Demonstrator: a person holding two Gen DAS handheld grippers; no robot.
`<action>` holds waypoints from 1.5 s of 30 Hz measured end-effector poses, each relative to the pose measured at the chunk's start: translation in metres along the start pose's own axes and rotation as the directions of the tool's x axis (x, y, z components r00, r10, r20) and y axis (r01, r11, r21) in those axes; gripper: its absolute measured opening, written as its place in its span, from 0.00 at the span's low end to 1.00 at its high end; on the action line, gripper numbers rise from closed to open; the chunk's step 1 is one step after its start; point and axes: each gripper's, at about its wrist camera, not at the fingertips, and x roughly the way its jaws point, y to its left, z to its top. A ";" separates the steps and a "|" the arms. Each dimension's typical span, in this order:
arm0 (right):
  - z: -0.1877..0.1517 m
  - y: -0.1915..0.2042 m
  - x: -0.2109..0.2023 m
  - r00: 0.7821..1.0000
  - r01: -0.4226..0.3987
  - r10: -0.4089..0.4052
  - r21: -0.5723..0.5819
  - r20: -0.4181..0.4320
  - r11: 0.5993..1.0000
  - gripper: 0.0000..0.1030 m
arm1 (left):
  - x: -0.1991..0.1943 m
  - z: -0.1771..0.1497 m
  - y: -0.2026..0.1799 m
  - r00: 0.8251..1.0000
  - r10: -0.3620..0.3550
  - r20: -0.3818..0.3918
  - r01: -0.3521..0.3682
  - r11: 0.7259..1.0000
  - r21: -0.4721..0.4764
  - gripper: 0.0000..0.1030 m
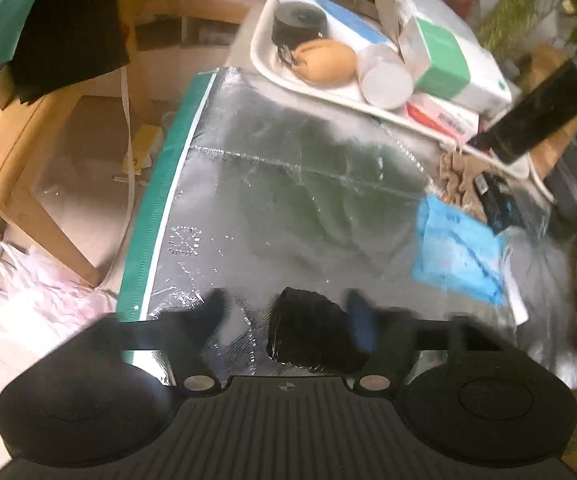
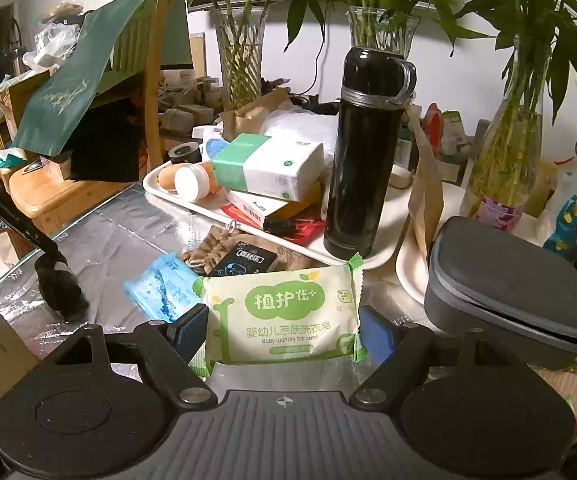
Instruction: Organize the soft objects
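Observation:
In the left wrist view my left gripper [image 1: 286,312] is open above the silver foil mat [image 1: 288,184]. A black soft bundle [image 1: 308,330] lies between its fingers, close to the right one. In the right wrist view that bundle [image 2: 58,284] sits under the left gripper's tip at the mat's left. My right gripper [image 2: 282,326] is open, its blue pads on either side of a green-and-white baby laundry soap packet [image 2: 282,314]; contact cannot be told. A blue wipes pack [image 2: 164,286] lies just left of it, also in the left wrist view [image 1: 458,250].
A white tray [image 2: 156,188] holds tissue packs [image 2: 268,166], a jar and an egg-shaped object [image 1: 326,60]. A black thermos [image 2: 366,152] stands on it. A grey case [image 2: 508,292] sits right. A brown fabric pouch [image 2: 216,244], glass vases with bamboo and a wooden chair [image 1: 20,152] surround the mat.

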 end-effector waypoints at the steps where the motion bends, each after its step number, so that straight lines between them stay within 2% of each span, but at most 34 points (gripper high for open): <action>1: 0.000 0.000 0.000 1.000 -0.002 0.002 0.003 0.000 1.000 0.79 | 0.000 0.000 -0.002 1.000 -0.011 0.000 0.011 1.000 0.003 0.77; 5: 0.000 0.000 0.000 1.000 0.001 -0.001 0.001 -0.004 1.000 0.79 | 0.007 0.000 -0.022 0.998 -0.038 -0.041 0.041 0.997 0.062 0.80; 11: 0.002 -0.002 -0.004 1.000 0.002 -0.002 0.012 0.005 1.000 0.79 | 0.036 -0.002 -0.049 0.989 0.009 -0.147 0.017 0.983 0.180 0.82; 17: 0.005 0.003 -0.017 1.000 0.003 -0.004 0.034 0.021 0.999 0.79 | 0.038 -0.004 -0.054 0.993 0.030 -0.117 -0.006 0.981 0.195 0.80; 20: 0.008 0.006 -0.028 1.000 0.000 -0.002 0.064 0.030 0.998 0.79 | 0.037 -0.006 -0.059 0.994 0.046 -0.098 -0.025 0.977 0.210 0.75; 21: 0.010 0.008 -0.033 0.999 -0.003 0.001 0.067 0.038 0.998 0.79 | 0.034 -0.005 -0.058 0.995 0.045 -0.088 -0.026 0.979 0.204 0.70; 22: 0.012 0.011 -0.040 0.999 -0.004 0.001 0.067 0.046 0.998 0.79 | 0.029 -0.005 -0.057 0.996 0.039 -0.075 -0.024 0.981 0.194 0.57; 26: 0.021 0.021 -0.068 0.997 -0.011 0.007 0.057 0.077 0.998 0.79 | 0.012 -0.002 -0.049 0.999 0.002 -0.045 0.005 0.988 0.153 0.41; 27: 0.023 0.023 -0.074 0.997 -0.012 0.008 0.055 0.083 0.998 0.79 | 0.006 -0.002 -0.047 1.000 -0.010 -0.029 0.014 0.990 0.144 0.23; 29: 0.025 0.027 -0.085 0.996 -0.020 0.015 0.056 0.093 0.998 0.79 | -0.002 -0.001 -0.041 0.999 -0.044 -0.024 0.047 0.993 0.106 0.19; 30: 0.026 0.029 -0.090 0.995 -0.024 0.018 0.057 0.097 0.998 0.79 | -0.006 -0.001 -0.041 0.999 -0.036 -0.017 0.037 0.994 0.107 0.18; 33: 0.026 0.036 -0.105 0.994 -0.027 0.022 0.045 0.107 0.999 0.79 | -0.009 -0.004 -0.045 1.000 0.008 0.027 -0.012 0.988 0.152 0.22; 35: 0.025 0.041 -0.115 0.993 -0.035 0.030 0.044 0.113 0.998 0.79 | -0.003 -0.002 -0.044 1.000 0.012 0.004 -0.013 0.990 0.141 0.41; 36: 0.024 0.042 -0.119 0.993 -0.039 0.034 0.047 0.112 0.998 0.79 | 0.000 -0.001 -0.044 1.000 0.004 -0.004 -0.003 0.990 0.140 0.67; 37: 0.023 0.044 -0.124 0.993 -0.044 0.038 0.049 0.109 0.998 0.79 | 0.003 -0.001 -0.045 1.000 0.001 -0.006 0.000 0.989 0.149 0.81; 41: 0.019 0.051 -0.144 0.993 -0.073 0.068 0.048 0.099 0.996 0.79 | 0.013 -0.005 -0.059 0.998 0.011 -0.055 0.004 0.965 0.261 0.83; 45: 0.010 0.064 -0.158 0.992 -0.101 0.098 0.039 0.077 0.994 0.79 | 0.025 -0.015 -0.075 0.993 0.092 -0.074 -0.055 0.914 0.403 0.86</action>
